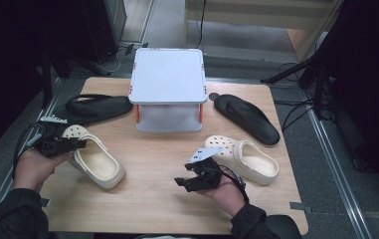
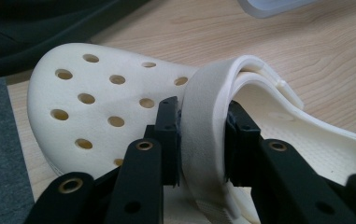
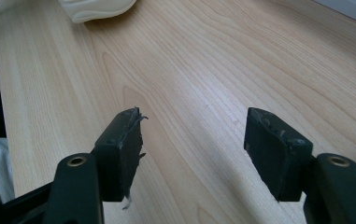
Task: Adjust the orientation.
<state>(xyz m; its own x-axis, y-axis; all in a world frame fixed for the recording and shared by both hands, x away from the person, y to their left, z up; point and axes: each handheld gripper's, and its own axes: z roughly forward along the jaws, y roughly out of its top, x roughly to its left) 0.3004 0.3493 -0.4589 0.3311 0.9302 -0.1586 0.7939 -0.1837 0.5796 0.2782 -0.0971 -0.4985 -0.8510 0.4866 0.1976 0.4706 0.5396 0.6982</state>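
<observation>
While the left gripper [image 2: 202, 140] is clamping its jaws on the folded heel strap [image 2: 208, 116] of the cream clog [image 1: 93, 157] (lying at the table's [image 1: 162, 194] left side), the right gripper [image 3: 199, 140] is hovering over bare wood, jaws standing wide apart, holding nothing, with the second cream clog [image 1: 244, 157] just beside it.

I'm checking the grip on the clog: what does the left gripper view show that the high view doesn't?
Left gripper view alone: the left hand-held gripper clamps the heel strap of the cream clog, one pad on each side. High view alone: the right hand-held gripper, a second cream clog, two black flip-flops and a white box. Both: that clog on the wooden table.
</observation>
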